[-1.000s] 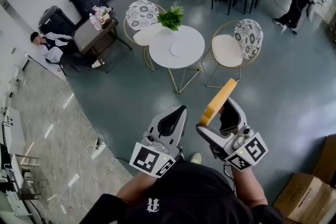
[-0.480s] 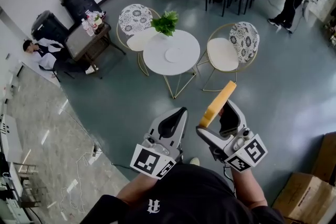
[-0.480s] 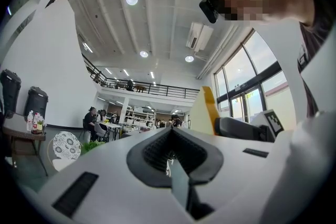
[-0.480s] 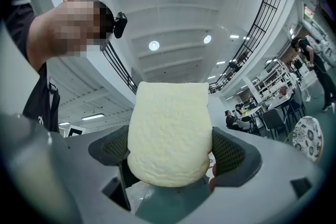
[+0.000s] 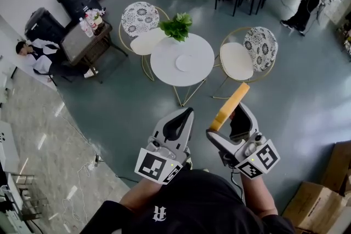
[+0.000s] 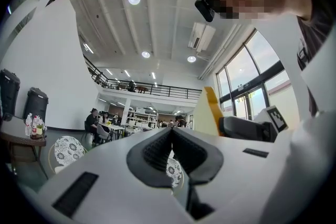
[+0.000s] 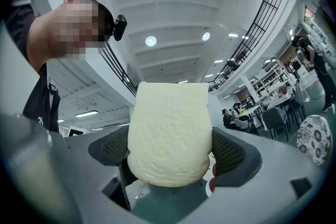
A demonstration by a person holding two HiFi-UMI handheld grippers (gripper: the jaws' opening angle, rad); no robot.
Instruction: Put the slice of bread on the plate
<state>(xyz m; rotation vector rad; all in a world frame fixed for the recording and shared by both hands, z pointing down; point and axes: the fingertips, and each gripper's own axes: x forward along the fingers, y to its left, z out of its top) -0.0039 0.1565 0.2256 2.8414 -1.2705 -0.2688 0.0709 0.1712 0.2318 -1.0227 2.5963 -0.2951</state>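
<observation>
Carrying phase: right gripper [image 5: 227,122] stays clamped on the slice of bread [image 5: 230,106], which stands on edge. Left gripper [image 5: 184,117] is closed and empty. Over 1 s the round table [image 5: 163,66] with the plate [image 5: 184,62] has drifted slightly nearer. Placement not yet begun.

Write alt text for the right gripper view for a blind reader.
A pale slice of bread stands upright, clamped between the two dark jaws of the right gripper, filling the centre of the view. Behind it are a white ceiling with round lights and, at far right, a patterned chair.
</observation>
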